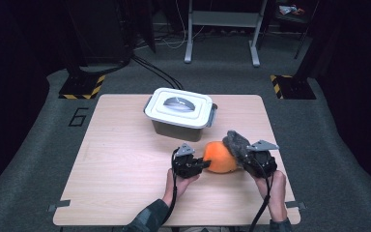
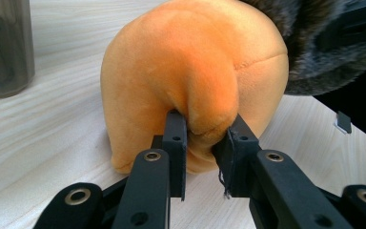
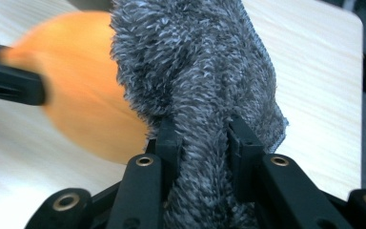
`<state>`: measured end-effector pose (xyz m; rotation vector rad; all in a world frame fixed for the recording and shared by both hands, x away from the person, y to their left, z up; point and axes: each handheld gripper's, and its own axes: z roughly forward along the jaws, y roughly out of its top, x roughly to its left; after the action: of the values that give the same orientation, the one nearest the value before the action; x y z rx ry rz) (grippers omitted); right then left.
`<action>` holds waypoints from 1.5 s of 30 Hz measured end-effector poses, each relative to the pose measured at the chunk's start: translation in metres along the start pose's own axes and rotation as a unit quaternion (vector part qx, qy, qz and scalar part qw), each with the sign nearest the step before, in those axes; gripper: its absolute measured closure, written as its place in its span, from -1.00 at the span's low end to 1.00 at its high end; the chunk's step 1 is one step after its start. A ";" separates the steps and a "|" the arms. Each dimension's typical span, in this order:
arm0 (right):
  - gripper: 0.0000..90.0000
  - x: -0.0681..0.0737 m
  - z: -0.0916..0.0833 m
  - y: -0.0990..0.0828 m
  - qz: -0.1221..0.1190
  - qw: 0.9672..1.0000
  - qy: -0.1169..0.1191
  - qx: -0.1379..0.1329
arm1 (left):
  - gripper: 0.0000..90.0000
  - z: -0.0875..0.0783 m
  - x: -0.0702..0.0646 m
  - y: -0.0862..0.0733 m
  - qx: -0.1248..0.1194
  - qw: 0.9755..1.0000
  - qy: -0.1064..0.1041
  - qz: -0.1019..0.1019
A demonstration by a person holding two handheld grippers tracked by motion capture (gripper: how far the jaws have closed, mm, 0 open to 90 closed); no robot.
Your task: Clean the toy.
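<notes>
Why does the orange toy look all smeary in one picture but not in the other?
In the right gripper view the orange plush is blurred and the grey furry cloth is sharp; in the left gripper view the plush is crisp; in the high view the table is bright and the room around it dark.

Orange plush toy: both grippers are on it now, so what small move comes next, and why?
Probably lift it a little, both hands together. The left gripper pinches a fold of the orange plush toy, the right gripper is shut on its grey furry part, and the white-lidded box behind it is closed, so keep it low.
</notes>
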<state>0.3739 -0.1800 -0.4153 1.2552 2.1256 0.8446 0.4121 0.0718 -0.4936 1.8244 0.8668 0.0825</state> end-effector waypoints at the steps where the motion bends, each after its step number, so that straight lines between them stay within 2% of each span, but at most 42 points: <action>1: 0.56 0.009 -0.002 0.004 -0.015 1.000 0.013 -0.001 | 0.66 0.000 0.000 0.000 -0.001 1.000 0.001 0.003; 3: 0.57 0.014 -0.002 0.006 -0.016 1.000 0.014 -0.001 | 0.66 0.000 0.000 0.001 0.000 1.000 0.001 0.006; 7: 0.56 0.032 0.002 0.014 -0.047 0.999 0.023 -0.002 | 0.66 0.000 0.000 0.001 -0.002 1.000 0.001 0.002; 8: 0.56 0.035 0.003 0.014 -0.047 0.999 0.021 -0.003 | 0.66 0.000 0.000 0.001 -0.002 1.000 0.001 0.002; 15: 0.56 0.044 0.000 0.018 -0.060 0.998 0.032 -0.017 | 0.66 0.001 -0.003 0.001 -0.001 1.000 -0.003 0.006; 16: 0.56 0.045 0.001 0.019 -0.068 0.997 0.033 -0.016 | 0.66 0.001 -0.004 0.001 -0.001 1.000 -0.003 0.008; 20: 0.56 0.048 0.009 0.019 -0.073 0.997 0.026 0.000 | 0.65 0.001 -0.003 0.001 0.001 1.000 -0.004 0.008; 27: 0.56 0.039 0.014 0.015 -0.066 0.998 0.016 0.005 | 0.65 0.001 -0.003 0.001 0.006 1.000 -0.007 0.013; 30: 0.56 0.031 0.013 0.011 -0.053 0.999 0.010 0.007 | 0.65 0.001 -0.003 0.001 0.006 1.000 -0.007 0.012; 34: 0.56 0.018 0.016 0.005 -0.035 0.999 -0.013 0.016 | 0.65 0.001 -0.002 0.000 0.006 1.000 -0.010 0.005; 37: 0.56 0.008 0.019 -0.002 -0.015 1.000 0.002 0.018 | 0.65 0.002 -0.004 0.000 0.006 1.000 -0.011 0.007; 45: 0.56 -0.006 0.025 -0.009 0.014 1.000 -0.003 0.026 | 0.65 0.002 -0.004 0.000 0.006 1.000 -0.011 0.008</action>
<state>0.3891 -0.1829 -0.4382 1.3156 2.1427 0.8003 0.4108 0.0676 -0.4931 1.8398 0.8395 0.0679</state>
